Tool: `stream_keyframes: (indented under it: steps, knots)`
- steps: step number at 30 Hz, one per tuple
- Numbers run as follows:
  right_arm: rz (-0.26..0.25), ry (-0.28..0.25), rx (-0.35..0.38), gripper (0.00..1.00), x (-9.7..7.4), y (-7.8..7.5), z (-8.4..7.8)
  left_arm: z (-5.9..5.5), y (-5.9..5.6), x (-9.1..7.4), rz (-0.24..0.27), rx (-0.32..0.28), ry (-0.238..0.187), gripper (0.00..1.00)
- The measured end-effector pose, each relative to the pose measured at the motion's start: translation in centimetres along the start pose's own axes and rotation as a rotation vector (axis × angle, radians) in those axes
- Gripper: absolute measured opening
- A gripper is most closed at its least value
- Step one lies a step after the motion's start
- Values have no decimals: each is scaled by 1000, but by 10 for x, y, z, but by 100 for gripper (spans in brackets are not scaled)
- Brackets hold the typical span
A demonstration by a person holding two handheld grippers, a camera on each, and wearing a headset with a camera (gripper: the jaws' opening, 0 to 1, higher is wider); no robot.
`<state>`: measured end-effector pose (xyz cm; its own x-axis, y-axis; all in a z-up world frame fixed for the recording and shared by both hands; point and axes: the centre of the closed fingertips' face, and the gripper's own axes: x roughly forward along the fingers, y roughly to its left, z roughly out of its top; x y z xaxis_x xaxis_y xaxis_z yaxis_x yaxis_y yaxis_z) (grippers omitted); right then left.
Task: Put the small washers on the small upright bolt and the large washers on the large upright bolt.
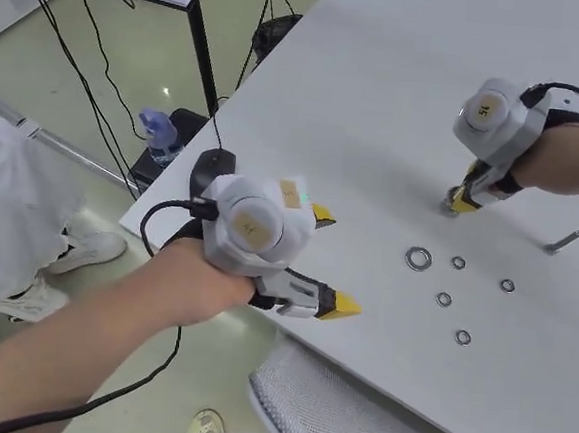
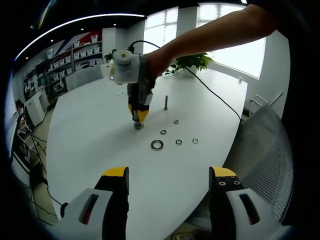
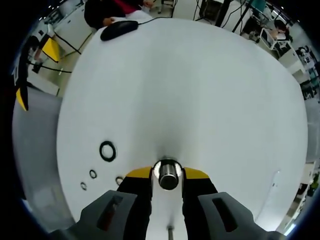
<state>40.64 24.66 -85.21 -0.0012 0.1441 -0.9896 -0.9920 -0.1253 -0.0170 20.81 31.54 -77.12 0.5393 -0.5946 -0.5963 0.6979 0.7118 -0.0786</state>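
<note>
Right gripper view looks straight down on the large bolt (image 3: 168, 176), the right tool (image 3: 168, 173) clenched around it on the tabletop (image 3: 200, 90). Left gripper view makes the small bolt (image 2: 166, 102) plainly upright beside the loose washers (image 2: 157, 145); the left tool (image 2: 169, 182) hangs released. Head view's round sticker (image 1: 483, 109) bears digits too blurred to read.

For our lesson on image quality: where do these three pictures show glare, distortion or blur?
Head view: even light, faint shadows, left hand-held gripper slightly blurred. Left gripper view: windows blown out, table bowed by fisheye. Right gripper view: bright glint on the bolt.
</note>
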Motion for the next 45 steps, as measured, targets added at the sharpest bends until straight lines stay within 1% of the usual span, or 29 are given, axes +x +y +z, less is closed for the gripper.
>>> stream_keyframes:
  steps: [5, 9, 11, 15, 19, 23, 27, 29, 32, 35, 37, 39, 42, 45]
  knots:
    - [-4, 14, 1, 22, 8, -4, -1, -1, 0, 0, -2, 3, 2, 63]
    - [-8, 10, -3, 22, 12, -4, 1, -2, 1, -1, -1, 2, 2, 63]
    - [-3, 12, 6, 22, 14, -2, 2, -2, 1, -2, 0, 0, 3, 63]
    - [-9, 12, 0, 22, 18, 0, 4, -1, 1, -3, 0, 3, -1, 63]
    - [-6, 9, 4, 22, 17, 0, 7, 2, 1, -3, 0, 11, -7, 63]
    - [-2, 2, 21, 22, 16, 4, 8, 3, -1, -3, -1, 13, -5, 63]
    - [-3, 3, -2, 23, 13, 10, 10, 3, -1, -4, 0, 13, -5, 63]
    - [-6, 1, -8, 24, 12, 10, 10, 2, -1, -5, 2, 11, -5, 63]
    - [-5, -1, 2, 24, 10, 10, 10, 1, -2, -6, 2, 8, -2, 63]
    - [-3, 0, -1, 28, 8, 11, 9, 1, -3, -6, 1, 7, -4, 62]
    - [3, -1, 0, 29, 7, 12, 8, 1, -3, -6, 1, 5, -2, 62]
    - [12, -10, 10, 29, 7, 12, 8, 1, -4, -6, 1, 5, -3, 61]
    - [8, -14, 6, 31, 5, 11, 7, 1, -4, -5, 0, 4, -2, 61]
    - [9, -35, 23, 31, 1, 8, 10, 2, -4, -5, -1, 6, -2, 61]
